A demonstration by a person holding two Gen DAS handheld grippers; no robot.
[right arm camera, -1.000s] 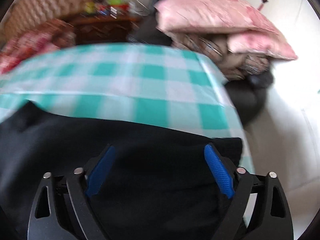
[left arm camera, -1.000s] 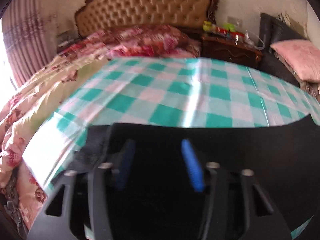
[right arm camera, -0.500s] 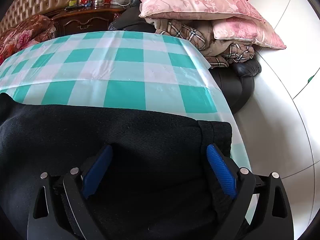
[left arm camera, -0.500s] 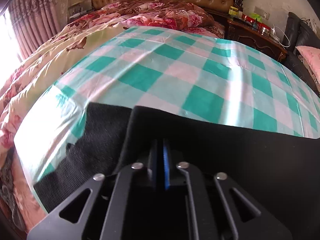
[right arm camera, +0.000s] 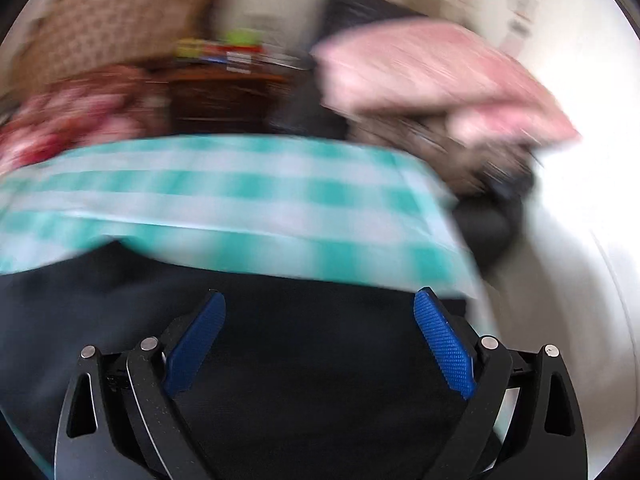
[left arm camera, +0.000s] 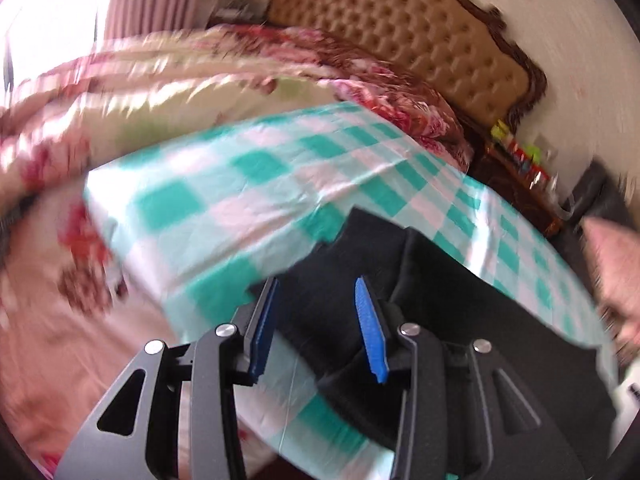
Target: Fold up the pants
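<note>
The black pants (left arm camera: 448, 320) lie on a green-and-white checked cloth (left arm camera: 248, 200) spread over the bed. In the left wrist view one end of them sits between and beyond my left gripper's (left arm camera: 320, 324) blue pads, with a fold edge running past the right pad. The left gripper is open and holds nothing. In the blurred right wrist view the pants (right arm camera: 312, 360) fill the lower frame under my right gripper (right arm camera: 320, 344), which is wide open and empty above the fabric.
A flowered quilt (left arm camera: 120, 92) and tufted headboard (left arm camera: 404, 36) lie beyond the cloth. A dark nightstand (right arm camera: 228, 96) with small items stands by the bed. Pink pillows (right arm camera: 436, 76) are stacked on a dark seat at the right. The cloth's edge (right arm camera: 460, 264) drops off on the right.
My left gripper was shut half a second ago and is now open, swung left and lifted off the pants. My right gripper stays open and is moving; its view has blurred.
</note>
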